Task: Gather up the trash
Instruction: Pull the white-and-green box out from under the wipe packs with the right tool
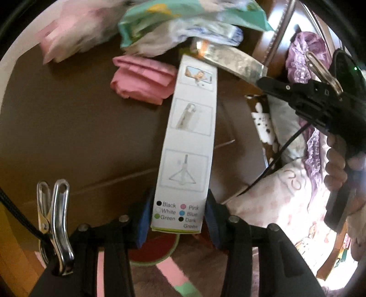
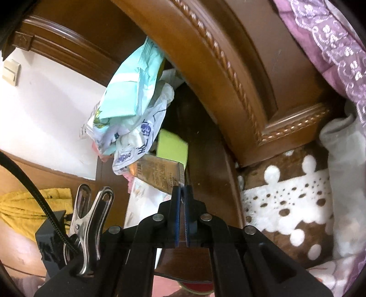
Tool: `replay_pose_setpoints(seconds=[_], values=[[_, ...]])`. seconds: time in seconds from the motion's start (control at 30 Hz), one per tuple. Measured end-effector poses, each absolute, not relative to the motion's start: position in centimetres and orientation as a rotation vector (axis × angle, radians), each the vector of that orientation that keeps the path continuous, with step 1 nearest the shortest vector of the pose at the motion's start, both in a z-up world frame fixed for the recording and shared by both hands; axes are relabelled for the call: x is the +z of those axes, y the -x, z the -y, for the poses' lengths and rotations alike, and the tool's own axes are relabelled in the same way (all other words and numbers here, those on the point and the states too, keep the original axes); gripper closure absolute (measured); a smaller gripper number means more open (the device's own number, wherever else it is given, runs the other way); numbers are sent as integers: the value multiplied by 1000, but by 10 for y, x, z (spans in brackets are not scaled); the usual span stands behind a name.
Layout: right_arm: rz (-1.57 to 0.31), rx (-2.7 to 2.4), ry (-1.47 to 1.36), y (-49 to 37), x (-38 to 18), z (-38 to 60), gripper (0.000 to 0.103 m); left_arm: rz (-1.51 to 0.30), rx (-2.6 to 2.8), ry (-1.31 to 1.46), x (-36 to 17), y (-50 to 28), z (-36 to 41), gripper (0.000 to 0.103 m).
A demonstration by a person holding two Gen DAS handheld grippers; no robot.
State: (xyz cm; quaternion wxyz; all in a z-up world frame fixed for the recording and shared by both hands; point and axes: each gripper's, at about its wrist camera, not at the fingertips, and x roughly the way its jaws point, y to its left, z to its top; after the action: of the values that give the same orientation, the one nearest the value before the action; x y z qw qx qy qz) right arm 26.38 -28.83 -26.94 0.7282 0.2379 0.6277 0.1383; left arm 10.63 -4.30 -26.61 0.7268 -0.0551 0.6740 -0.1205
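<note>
The long white box, printed with three product drawings and a list of colours, serves as the marker here: it lies lengthwise over the dark brown counter with its near end overhanging the edge. The left claw stands half open around that near end, a blue pad on each side of the box; the pads sit just beside the cardboard, and whether they press on it cannot be told. At the far end of the box a flattened silver tube lies across its tip, and the right claw is closed tight on the crimped tail of that tube; seen from the left wrist, the right claw reaches in from the right of the box, with a hand on its handle. Beyond the far end of the box sits a heap of crumpled wrappers, a teal packet on top of white plastic. Left of the box, near its far end, rests a folded pink packet, and farther left a blurred pink-and-white one. Right of the box is a bed with purple lace bedding and a carved wooden headboard.
</note>
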Motion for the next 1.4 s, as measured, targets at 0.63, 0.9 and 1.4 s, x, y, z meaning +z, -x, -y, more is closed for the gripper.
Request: replay_pose_setpoints(seconds=[0.63, 0.9, 1.4], values=[[-1442, 391, -428, -249, -257, 221, 71, -1520, -322, 102, -252, -82, -2, 60], [-1473, 483, -272, -278, -279, 155, 65, -1558, -333, 29, -256, -74, -23, 59], [-1410, 444, -218, -285, -270, 107, 63, -1535, -131, 203, -250, -65, -102, 51]])
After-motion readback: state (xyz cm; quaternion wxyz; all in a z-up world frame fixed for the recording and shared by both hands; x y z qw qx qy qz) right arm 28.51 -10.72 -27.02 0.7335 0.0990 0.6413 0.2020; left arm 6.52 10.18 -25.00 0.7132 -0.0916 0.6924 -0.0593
